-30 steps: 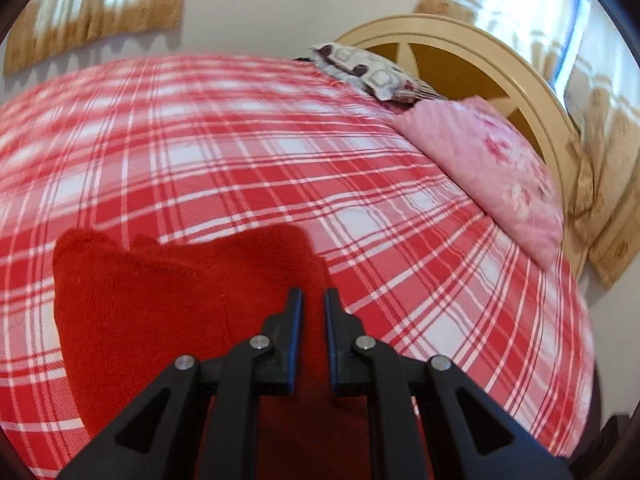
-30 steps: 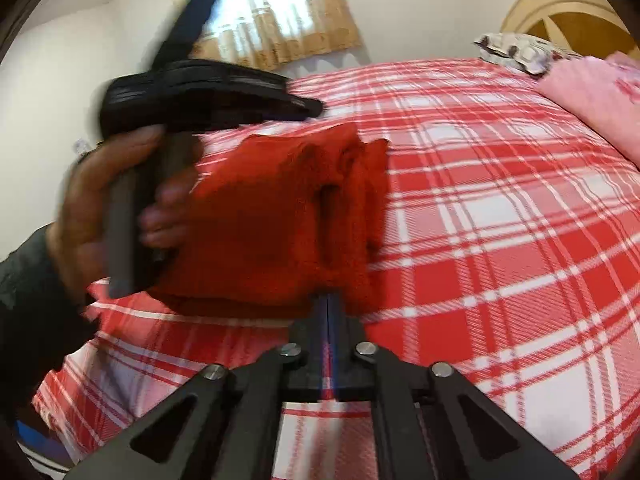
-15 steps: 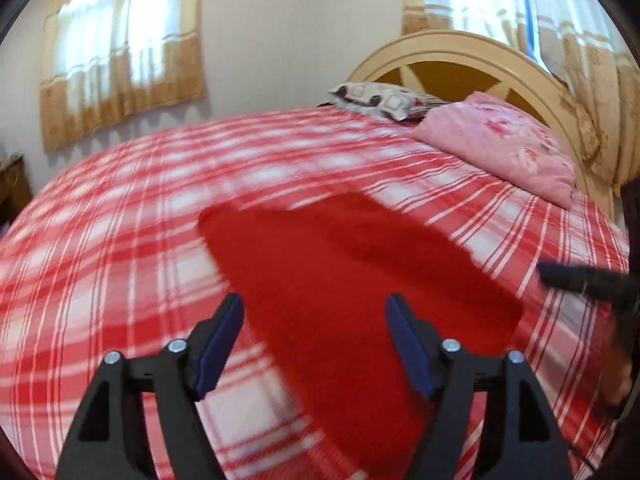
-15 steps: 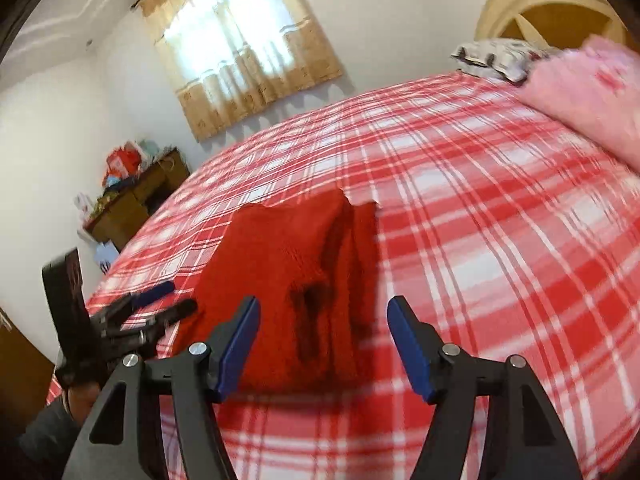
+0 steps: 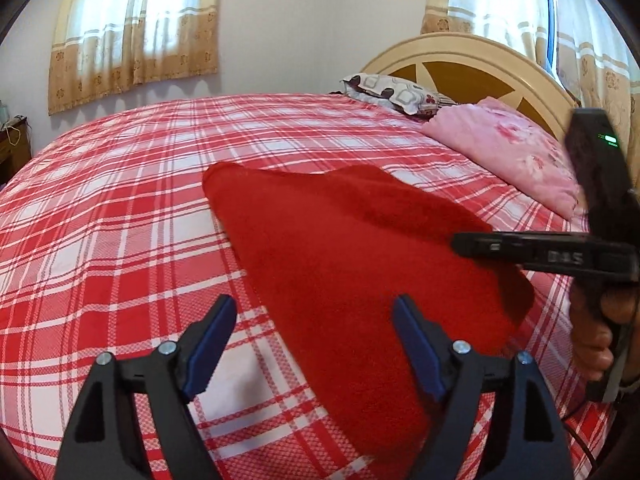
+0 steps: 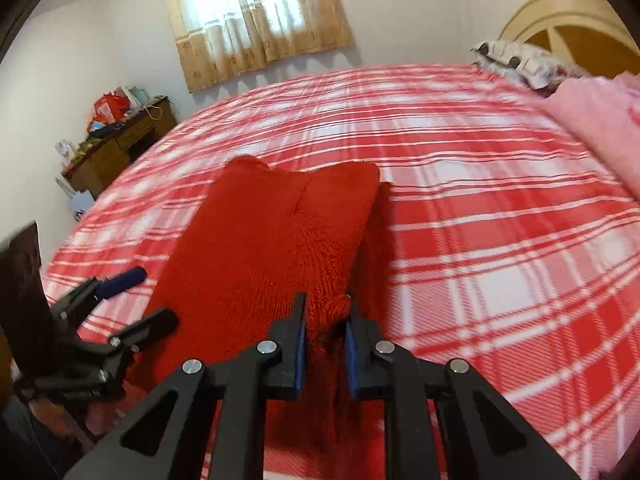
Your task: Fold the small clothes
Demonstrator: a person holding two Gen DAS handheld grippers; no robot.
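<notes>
A red knitted garment [image 5: 340, 264] lies folded on the red plaid bedspread [image 5: 120, 208]; it also shows in the right wrist view [image 6: 260, 248]. My left gripper [image 5: 316, 348] is open and empty, held just above the garment's near left edge. My right gripper [image 6: 325, 336] is closed on a bunched fold at the garment's near right edge. The right gripper shows from the side in the left wrist view [image 5: 540, 252], over the garment's right side. The left gripper shows at the left edge of the right wrist view [image 6: 120, 300].
A pink pillow [image 5: 508, 152] and a patterned pillow [image 5: 396, 92] lie by the wooden headboard [image 5: 472, 68]. A cluttered wooden desk [image 6: 116, 140] stands past the bed's far left corner. Curtained windows [image 5: 136, 28] line the walls.
My left gripper opened, let go of the garment and drew back. My right gripper opened half a second ago and has now closed on the garment's near right edge.
</notes>
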